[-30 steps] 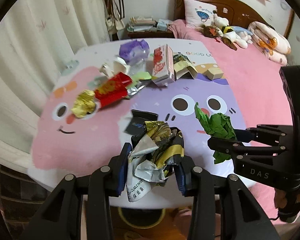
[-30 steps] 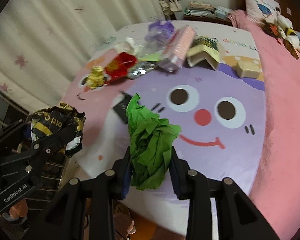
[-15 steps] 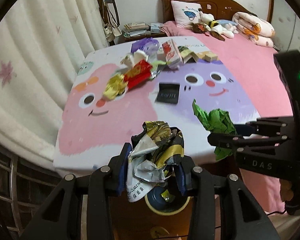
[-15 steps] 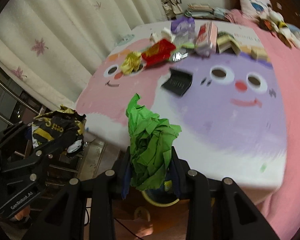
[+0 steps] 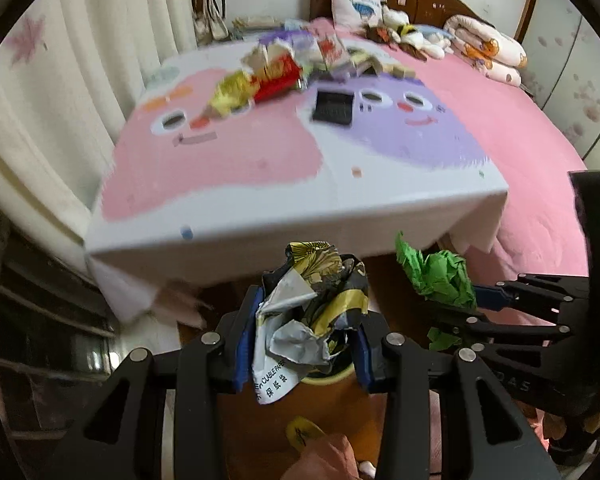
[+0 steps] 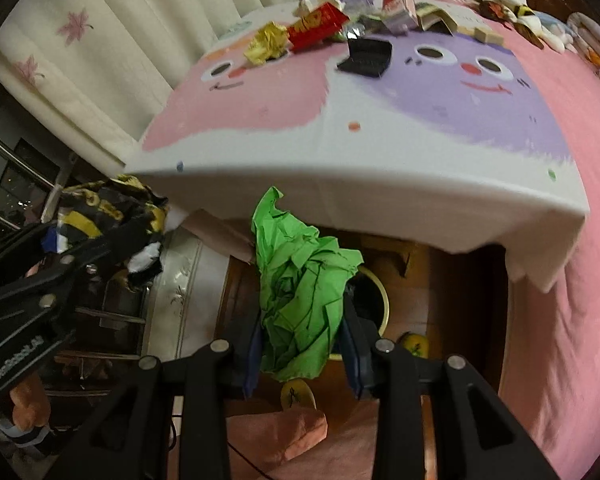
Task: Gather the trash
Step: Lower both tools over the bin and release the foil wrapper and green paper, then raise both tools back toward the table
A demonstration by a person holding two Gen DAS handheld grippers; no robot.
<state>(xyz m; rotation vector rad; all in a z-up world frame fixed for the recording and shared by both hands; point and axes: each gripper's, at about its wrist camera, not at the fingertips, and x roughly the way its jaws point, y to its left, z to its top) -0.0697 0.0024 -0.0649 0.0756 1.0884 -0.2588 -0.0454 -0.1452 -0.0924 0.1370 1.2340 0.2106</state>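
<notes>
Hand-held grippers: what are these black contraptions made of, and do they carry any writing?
Both are matte black frames of angular struts joined by round silver bolts, with blue pads lining the fingers. The left hand-held gripper bears white "GenRobot.AI" lettering; the right hand-held gripper shows "DAS" and a small green light on its body.

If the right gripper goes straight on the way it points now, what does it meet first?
Probably the yellow-rimmed round bin on the floor, just past the crumpled green paper that the right gripper holds. Depth is unclear, though.
</notes>
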